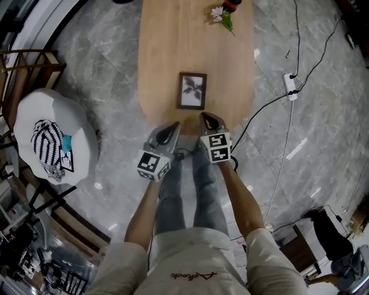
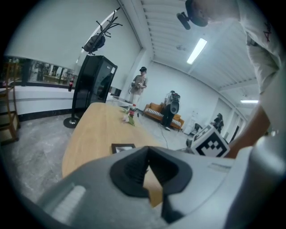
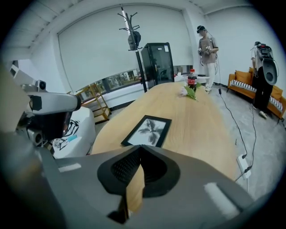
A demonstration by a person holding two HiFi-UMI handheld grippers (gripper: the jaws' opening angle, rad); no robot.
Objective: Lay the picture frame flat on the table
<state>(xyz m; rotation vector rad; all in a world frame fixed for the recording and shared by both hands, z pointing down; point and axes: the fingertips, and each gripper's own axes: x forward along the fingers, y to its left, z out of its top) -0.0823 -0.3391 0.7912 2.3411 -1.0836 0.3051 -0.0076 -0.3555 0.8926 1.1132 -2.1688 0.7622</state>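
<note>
The black picture frame (image 1: 192,90) with a plant print lies flat on the wooden table (image 1: 167,46), close to the near end. It also shows in the left gripper view (image 2: 123,147) and the right gripper view (image 3: 147,131). My left gripper (image 1: 174,125) hangs at the table's near edge, just short of the frame, jaws together with nothing between them (image 2: 148,150). Beside it, my right gripper (image 1: 204,117) is shut and empty too (image 3: 140,147), its tip pointing at the frame from a short way off. Neither gripper touches the frame.
A cola bottle with a flower sprig (image 1: 225,11) stands at the table's far end. A white cushioned seat (image 1: 52,138) sits left on the marble floor, a power strip (image 1: 290,86) with cables right. People (image 3: 207,47) stand far off by a black cabinet (image 3: 158,62).
</note>
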